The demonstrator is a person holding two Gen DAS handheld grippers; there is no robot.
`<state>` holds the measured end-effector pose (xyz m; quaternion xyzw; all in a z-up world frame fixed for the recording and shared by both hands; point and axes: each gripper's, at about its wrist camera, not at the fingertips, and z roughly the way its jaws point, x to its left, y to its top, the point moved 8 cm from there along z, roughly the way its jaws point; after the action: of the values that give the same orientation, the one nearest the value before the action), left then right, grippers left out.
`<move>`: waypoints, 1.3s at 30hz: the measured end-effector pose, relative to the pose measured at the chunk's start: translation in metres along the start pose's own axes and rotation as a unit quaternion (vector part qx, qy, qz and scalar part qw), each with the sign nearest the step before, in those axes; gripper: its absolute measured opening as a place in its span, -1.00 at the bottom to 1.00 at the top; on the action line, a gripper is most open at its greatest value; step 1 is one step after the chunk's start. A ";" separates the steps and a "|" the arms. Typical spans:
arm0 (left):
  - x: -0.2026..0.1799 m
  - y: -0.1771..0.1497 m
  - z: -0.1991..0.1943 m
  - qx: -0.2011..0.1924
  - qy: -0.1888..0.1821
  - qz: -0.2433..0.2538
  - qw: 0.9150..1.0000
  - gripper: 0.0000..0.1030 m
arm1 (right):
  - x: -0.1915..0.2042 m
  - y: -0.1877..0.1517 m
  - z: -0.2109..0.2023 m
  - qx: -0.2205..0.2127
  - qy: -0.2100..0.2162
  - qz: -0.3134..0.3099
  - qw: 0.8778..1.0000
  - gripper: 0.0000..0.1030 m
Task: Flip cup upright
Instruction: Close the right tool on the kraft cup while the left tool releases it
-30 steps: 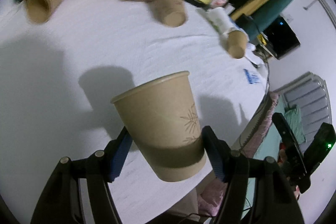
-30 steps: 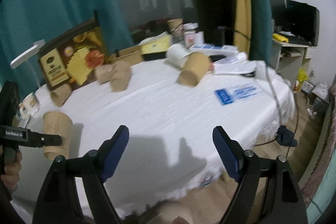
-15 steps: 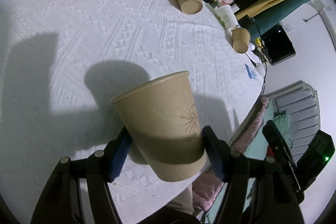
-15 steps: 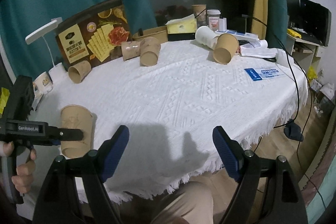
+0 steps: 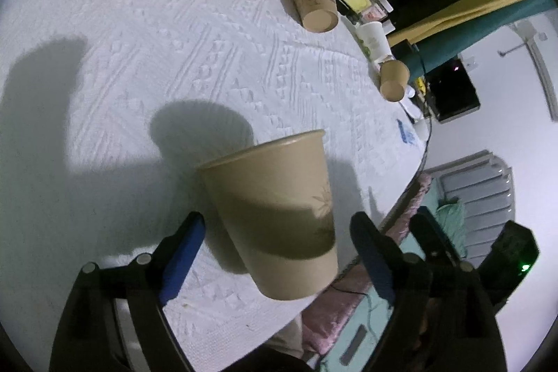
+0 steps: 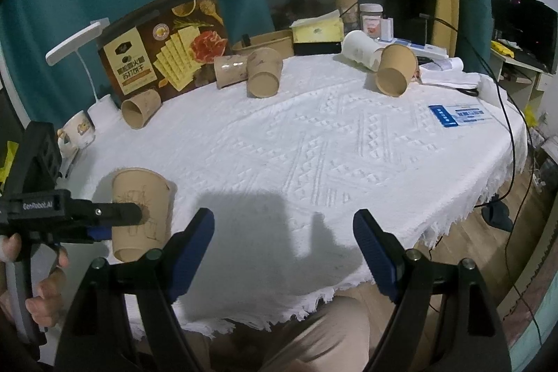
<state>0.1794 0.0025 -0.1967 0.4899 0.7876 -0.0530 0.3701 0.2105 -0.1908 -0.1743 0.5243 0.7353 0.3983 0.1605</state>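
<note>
Left hand-held gripper (image 5: 275, 243), jaws just opened, has released the upright cup (image 5: 275, 215) near the desk (image 5: 174, 40) edge; your withdrawal could topple it.

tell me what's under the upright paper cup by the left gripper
The paper cup stands mouth up on the white tablecloth near the table's front edge, between the left gripper's jaws, which have just been opening. Its base covers the spot, so anything directly beneath cannot be seen.
</note>
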 end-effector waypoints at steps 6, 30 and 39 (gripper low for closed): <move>-0.004 -0.003 -0.016 -0.013 -0.029 -0.003 1.000 0.66 | 0.011 0.004 0.008 0.014 -0.003 -0.040 0.999 0.55; 0.115 -0.012 -0.175 -0.244 0.185 0.066 0.950 0.66 | 0.169 0.009 0.094 0.298 0.149 -0.180 0.925 0.55; 0.119 -0.017 -0.173 -0.231 0.157 0.072 0.957 0.66 | 0.176 0.003 0.113 0.323 0.147 -0.188 0.916 0.55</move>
<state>0.0449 0.1579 -0.1522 0.4483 0.7893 0.2348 0.3475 0.2164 0.0155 -0.2112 0.3352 0.9243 0.1736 -0.0553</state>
